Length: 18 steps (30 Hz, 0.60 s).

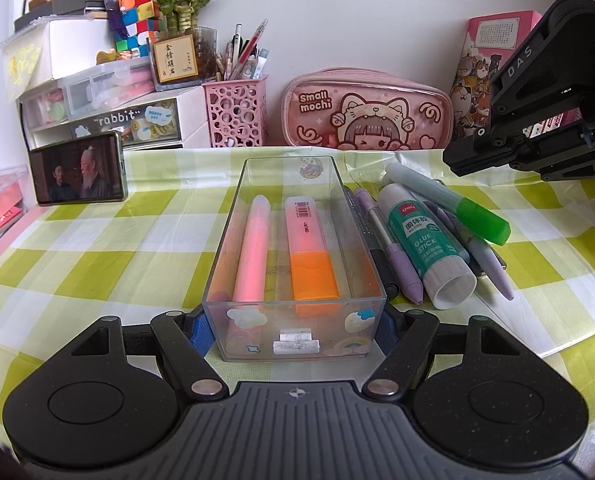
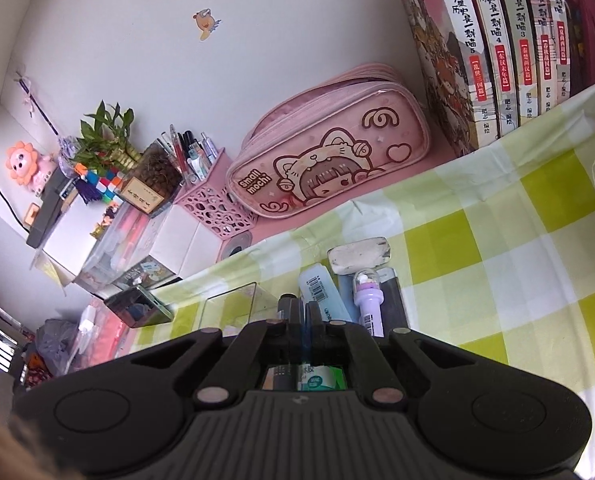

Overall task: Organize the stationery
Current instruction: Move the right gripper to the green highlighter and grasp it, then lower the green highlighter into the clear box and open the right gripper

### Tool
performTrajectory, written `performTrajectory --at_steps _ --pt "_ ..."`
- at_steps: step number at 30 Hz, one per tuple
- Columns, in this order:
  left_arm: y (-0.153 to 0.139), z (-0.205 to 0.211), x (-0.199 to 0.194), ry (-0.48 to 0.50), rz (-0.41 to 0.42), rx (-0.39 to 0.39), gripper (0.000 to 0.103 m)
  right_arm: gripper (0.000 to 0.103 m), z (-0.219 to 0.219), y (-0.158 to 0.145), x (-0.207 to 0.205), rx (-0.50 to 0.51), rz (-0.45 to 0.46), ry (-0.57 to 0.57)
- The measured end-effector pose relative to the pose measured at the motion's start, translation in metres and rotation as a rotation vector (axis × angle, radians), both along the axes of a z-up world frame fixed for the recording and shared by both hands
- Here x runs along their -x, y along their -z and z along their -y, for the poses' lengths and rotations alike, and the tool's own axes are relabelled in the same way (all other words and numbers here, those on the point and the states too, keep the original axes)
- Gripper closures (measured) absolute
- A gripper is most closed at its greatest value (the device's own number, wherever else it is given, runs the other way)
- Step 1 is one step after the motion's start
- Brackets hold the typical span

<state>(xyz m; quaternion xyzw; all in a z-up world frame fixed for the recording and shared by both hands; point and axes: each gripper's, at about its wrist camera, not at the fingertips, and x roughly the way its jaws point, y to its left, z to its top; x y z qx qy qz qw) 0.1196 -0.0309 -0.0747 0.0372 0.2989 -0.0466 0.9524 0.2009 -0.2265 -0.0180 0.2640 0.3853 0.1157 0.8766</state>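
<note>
The left hand-held gripper (image 1: 293, 330) is clamped on the near end of a clear tray (image 1: 233, 216), its blue pads pressing the two side walls. The tray stands on the checked surface (image 1: 97, 256), lengthwise away from the camera. Inside the tray lie a pink pen (image 1: 252, 248) and, beside it to the right, an orange highlighter (image 1: 308, 248).

Just right of the tray lies a loose pile: a purple pen (image 1: 393, 252) nearest the tray, then a glue stick (image 1: 421, 240), and a green-capped marker (image 1: 453, 202) lying across the pile's far side. An eraser (image 2: 359, 255) lies beyond the pile, towards the pink case (image 1: 365, 110) standing behind the tray against the wall.

The right hand-held gripper (image 2: 304, 316) hangs above the pile, right of the tray, its fingers together with nothing visible between them. Left of the tray a phone (image 1: 79, 168) leans upright.
</note>
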Motion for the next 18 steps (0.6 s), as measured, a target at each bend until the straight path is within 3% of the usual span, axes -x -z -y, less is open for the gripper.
performTrajectory --at_steps 9,13,18 --pt "0.0 0.0 0.0 0.0 0.0 0.0 0.03 0.089 0.014 0.003 0.0 0.163 0.017 0.044" --pt "0.0 0.0 0.0 0.0 0.0 0.0 0.03 0.085 0.005 0.004 -0.002 0.202 0.026 -0.045" --pt "0.0 0.0 0.0 0.001 0.0 -0.001 0.03 0.081 -0.026 -0.003 0.002 0.346 0.094 -0.153"
